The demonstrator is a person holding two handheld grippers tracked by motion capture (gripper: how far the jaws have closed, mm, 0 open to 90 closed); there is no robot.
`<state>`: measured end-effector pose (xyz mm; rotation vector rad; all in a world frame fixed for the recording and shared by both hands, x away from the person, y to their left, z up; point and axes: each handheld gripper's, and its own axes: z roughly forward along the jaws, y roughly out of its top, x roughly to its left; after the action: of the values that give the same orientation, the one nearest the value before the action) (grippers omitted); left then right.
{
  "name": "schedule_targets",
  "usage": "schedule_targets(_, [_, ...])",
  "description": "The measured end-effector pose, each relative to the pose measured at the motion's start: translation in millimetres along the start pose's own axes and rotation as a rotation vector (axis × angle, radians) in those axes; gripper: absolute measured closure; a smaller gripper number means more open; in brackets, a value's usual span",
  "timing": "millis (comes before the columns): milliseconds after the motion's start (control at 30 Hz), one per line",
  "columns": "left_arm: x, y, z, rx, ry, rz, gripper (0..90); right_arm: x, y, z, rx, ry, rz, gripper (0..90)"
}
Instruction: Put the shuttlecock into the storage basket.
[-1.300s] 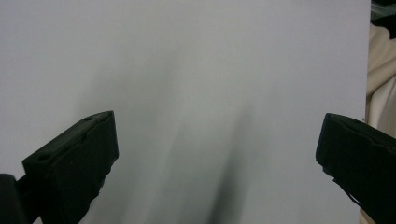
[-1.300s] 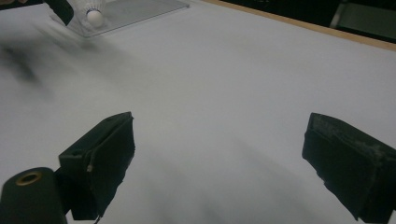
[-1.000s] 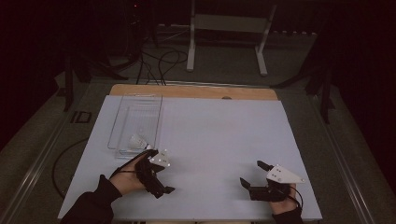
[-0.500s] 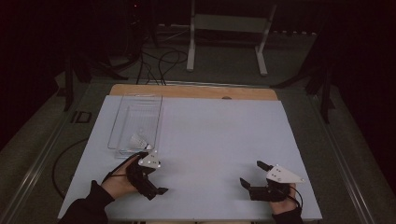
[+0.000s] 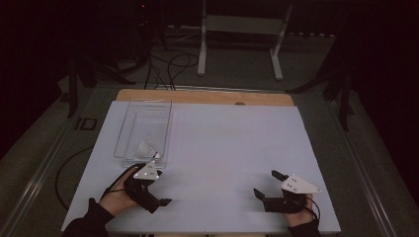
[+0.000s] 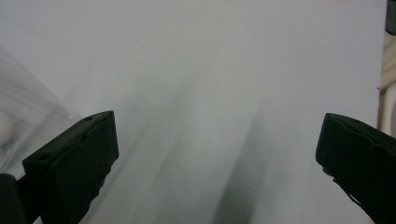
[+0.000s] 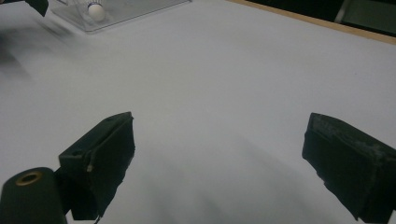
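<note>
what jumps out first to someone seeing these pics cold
The pale white table top glows against the dark room. At its left stands a clear plastic rectangular tray holding a small white shuttlecock at its near end. Near the front edge, the left gripper and the right gripper both rest with jaws spread wide, holding nothing.

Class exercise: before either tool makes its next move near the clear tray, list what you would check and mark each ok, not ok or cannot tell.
1. Left tool open and holding nothing: ok.
2. Right tool open and holding nothing: ok.
3. White shuttlecock lies inside the clear rectangular plastic tray: ok.
4. Left tool stands clear of the tray's near edge: cannot tell, they look very close.
5. White table sheet bare between the tools: ok.
</note>
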<state>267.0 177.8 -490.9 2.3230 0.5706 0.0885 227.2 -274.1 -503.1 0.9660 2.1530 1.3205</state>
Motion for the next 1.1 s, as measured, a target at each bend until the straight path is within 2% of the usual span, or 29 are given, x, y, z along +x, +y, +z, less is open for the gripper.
schedule_targets(67, [-0.1, -1.8, -0.6, -0.012, 0.008, -0.007, 0.0, 0.0, 0.1, -0.1, 0.000, -0.002, 0.000, 9.2])
schedule_targets(300, [1.4, -8.2, 0.2, -0.007, 0.027, -0.047, 0.0, -0.1, 0.0, -0.1, 0.002, 0.001, 0.000, 9.2])
schedule_targets(400, [0.9, -11.4, 0.3, -0.019, 0.024, -0.063, 0.0, 0.0, 0.0, -0.1, 0.002, 0.001, -0.003, 9.2])
schedule_targets(733, [0.7, -20.4, 1.6, -0.054, 0.054, -0.099, 0.0, 0.3, 0.2, -0.6, 0.005, 0.002, -0.004, 9.2])
schedule_targets(967, [1.6, -23.1, 2.7, -0.073, 0.074, -0.109, 0.1, 0.1, 0.9, -1.4, 0.002, 0.000, -0.013, 9.2])
schedule_targets(1100, [1.2, -23.7, 3.0, -0.077, 0.069, -0.112, 0.0, 0.0, 0.8, -1.3, 0.004, 0.001, -0.013, 9.2])
